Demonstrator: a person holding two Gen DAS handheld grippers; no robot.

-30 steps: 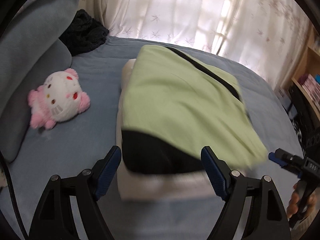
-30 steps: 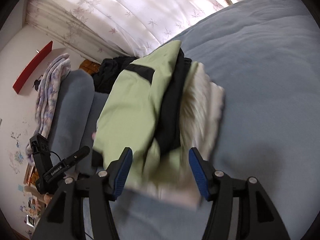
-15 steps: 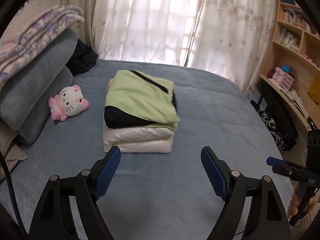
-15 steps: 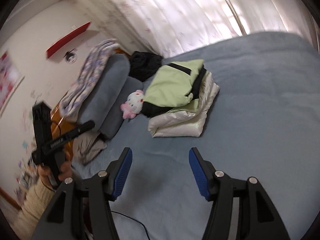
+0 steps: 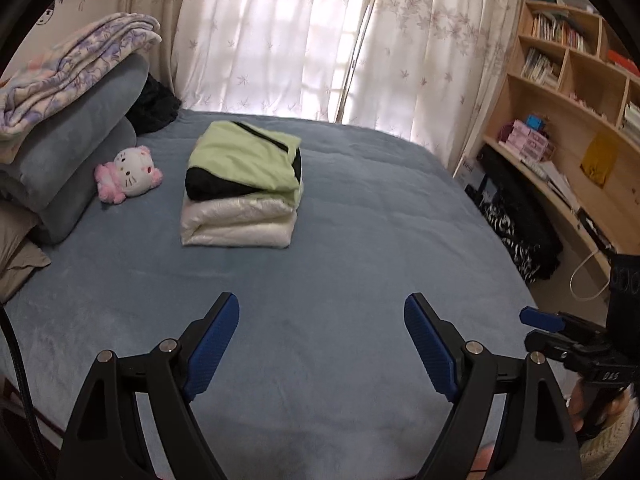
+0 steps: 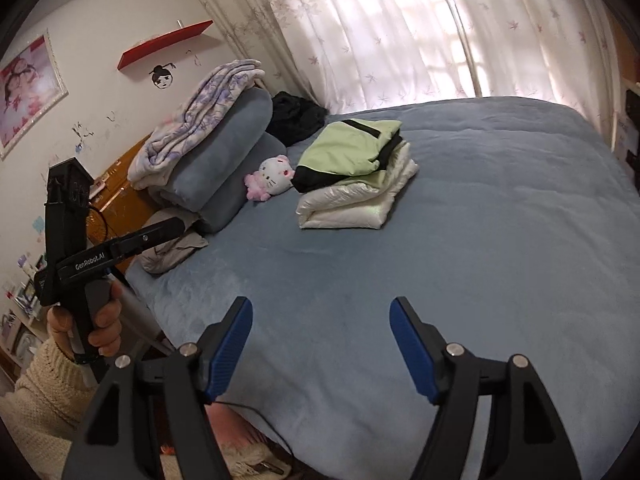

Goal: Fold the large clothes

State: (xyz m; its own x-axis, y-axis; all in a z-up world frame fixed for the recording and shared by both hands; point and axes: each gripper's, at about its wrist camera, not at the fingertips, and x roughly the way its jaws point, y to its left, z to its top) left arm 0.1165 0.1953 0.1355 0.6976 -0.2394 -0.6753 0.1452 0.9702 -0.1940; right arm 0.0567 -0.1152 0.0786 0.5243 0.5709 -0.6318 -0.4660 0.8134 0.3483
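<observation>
Two folded garments sit stacked on the blue bed (image 5: 360, 240) in the left wrist view: a green and black jacket (image 5: 244, 160) on top of a cream padded coat (image 5: 238, 222), with a pink and white plush cat (image 5: 130, 174) just beside the stack, toward the grey bolsters (image 5: 76, 160). The left gripper (image 5: 322, 338) is well short of the stack with its jaws spread wide and opening, only bare bedcover between them. Only this view shows the wooden bookshelf (image 5: 560, 92) on the side of the stack away from the bolsters. In the right wrist view, the right gripper (image 6: 320, 340) likewise has nothing between its jaws, which are opening well apart from the jacket (image 6: 346, 146) and coat (image 6: 356, 204). Only here appear the person's left hand (image 6: 86, 322) gripping the other tool's handle, a red wall shelf (image 6: 164, 48) and a framed picture (image 6: 28, 88) beyond the bolsters.
</observation>
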